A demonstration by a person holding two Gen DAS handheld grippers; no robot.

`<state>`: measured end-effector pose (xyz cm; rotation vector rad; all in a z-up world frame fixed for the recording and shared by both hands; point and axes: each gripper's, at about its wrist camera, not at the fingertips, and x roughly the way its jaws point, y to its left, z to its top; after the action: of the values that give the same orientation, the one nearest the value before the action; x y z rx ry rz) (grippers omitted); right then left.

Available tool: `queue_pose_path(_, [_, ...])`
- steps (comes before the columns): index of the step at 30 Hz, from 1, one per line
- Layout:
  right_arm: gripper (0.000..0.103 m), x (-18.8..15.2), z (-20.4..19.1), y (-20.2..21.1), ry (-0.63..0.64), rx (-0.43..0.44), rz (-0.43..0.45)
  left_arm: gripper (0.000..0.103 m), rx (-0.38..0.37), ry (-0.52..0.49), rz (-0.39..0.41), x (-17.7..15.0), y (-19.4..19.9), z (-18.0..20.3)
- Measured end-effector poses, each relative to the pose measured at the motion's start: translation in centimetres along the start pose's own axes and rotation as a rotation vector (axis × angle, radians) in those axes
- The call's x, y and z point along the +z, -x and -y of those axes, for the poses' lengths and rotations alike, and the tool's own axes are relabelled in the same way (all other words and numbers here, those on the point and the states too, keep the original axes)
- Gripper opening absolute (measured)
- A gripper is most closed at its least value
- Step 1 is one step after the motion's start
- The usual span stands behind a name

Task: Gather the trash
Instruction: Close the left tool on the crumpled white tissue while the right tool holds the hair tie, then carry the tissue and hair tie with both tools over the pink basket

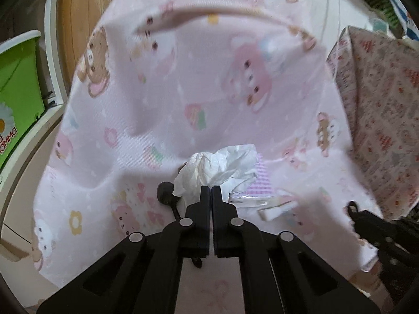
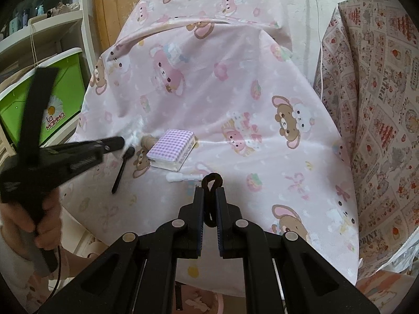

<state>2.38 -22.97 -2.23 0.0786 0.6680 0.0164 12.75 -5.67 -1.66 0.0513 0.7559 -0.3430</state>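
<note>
My left gripper (image 1: 210,191) has its fingers pressed together on the near edge of a crumpled white tissue (image 1: 217,167); the pads meet with almost no gap, and the paper bunches out just beyond the tips. My right gripper (image 2: 209,192) is clamped on a black hair tie (image 2: 210,180), one loop standing above the fingertips, the rest running down between the pads.

Both hang over a bed spread with a pink cartoon-print sheet (image 1: 183,91). The tissue sits toward the sheet's near edge. Just left of it lies a black spoon-like utensil (image 1: 167,196) (head only partly visible from the left wrist). Touching the tissue on its right is a lilac gingham tissue pack (image 2: 171,154), and nearer than the pack lies a small white tube (image 2: 184,177).

In the right wrist view the tissue is a blur at the left gripper's tip, and a hand (image 2: 23,225) grips that tool's handle.

Off the bed's left side stands a green storage box (image 2: 61,96) in white shelving. A strawberry-print quilt (image 2: 379,104) covers the right side.
</note>
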Motion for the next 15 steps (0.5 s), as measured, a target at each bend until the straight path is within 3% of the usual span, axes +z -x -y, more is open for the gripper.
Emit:
queue_pose_path(6, [0.009,-0.1,-0.4,0.5,0.011,0.012,0.009,0.002,-0.051,0.047,-0.032,-0.2,2.3,-0.9])
queue_pose_path(10, [0.009,-0.3,-0.9,1.2,0.022,0.027,0.018,0.002,-0.005,-0.010,-0.026,-0.9,3.8,-0.2])
queue_pose_path(15, [0.009,-0.5,-1.2,2.3,0.024,0.050,0.025,0.002,-0.015,-0.039,-0.010,-1.4,5.4,1.1])
